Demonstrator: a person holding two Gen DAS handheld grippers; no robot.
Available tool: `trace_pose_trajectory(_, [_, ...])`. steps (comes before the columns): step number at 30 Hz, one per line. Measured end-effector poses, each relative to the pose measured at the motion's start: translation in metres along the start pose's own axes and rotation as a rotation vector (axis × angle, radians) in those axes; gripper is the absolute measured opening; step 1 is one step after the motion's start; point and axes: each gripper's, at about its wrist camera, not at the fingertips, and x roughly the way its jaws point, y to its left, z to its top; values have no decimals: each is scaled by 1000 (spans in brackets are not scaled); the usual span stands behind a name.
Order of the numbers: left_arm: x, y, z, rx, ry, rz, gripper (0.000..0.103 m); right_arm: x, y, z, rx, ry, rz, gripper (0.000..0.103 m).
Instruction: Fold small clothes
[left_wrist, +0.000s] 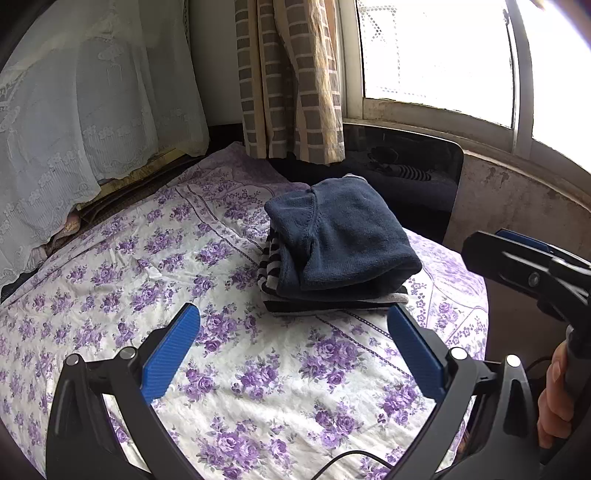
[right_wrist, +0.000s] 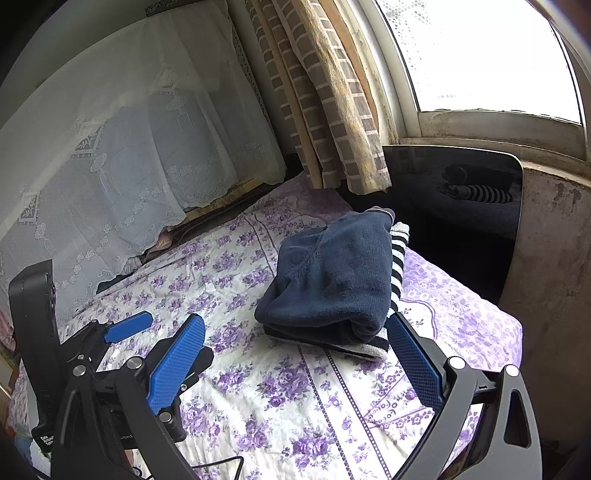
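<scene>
- The left wrist view looked forward and down between its own jaws over the floral bed sheet (left_wrist: 258, 387) toward the window (left_wrist: 436, 48).
- The right wrist view faced the same way, from just right of the other.
- Both views shared the folded clothes pile (left_wrist: 340, 243) (right_wrist: 332, 284), near each lens.

Only tiny white lettering on the left gripper (right_wrist: 127, 326) body, too blurred to read

Navy top (left_wrist: 343, 229) on black-and-white striped garment (left_wrist: 269, 258); white sheet (left_wrist: 258, 387) with purple flowers; tan-grey checked curtain (left_wrist: 288, 77); white lace cover (left_wrist: 74, 110); blue gripper pads (left_wrist: 171, 356).
</scene>
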Motion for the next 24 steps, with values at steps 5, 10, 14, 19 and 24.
trace_pose_trajectory(5, [-3,-3,0,20,-23,17,99,2,1,0,-1,4,2,99])
trace_pose_trajectory(10, [-4,-4,-1,30,-36,29,99,4,1,1,-3,4,5,99])
trace_pose_trajectory(14, [-4,-3,-1,29,-37,40,99,4,1,1,-2,4,6,99])
trace_pose_trajectory(19, [0,-2,-1,20,-19,27,99,6,0,2,-4,2,6,99])
trace_pose_trajectory(24, [1,-2,-2,23,-13,25,99,6,0,3,-1,2,6,99])
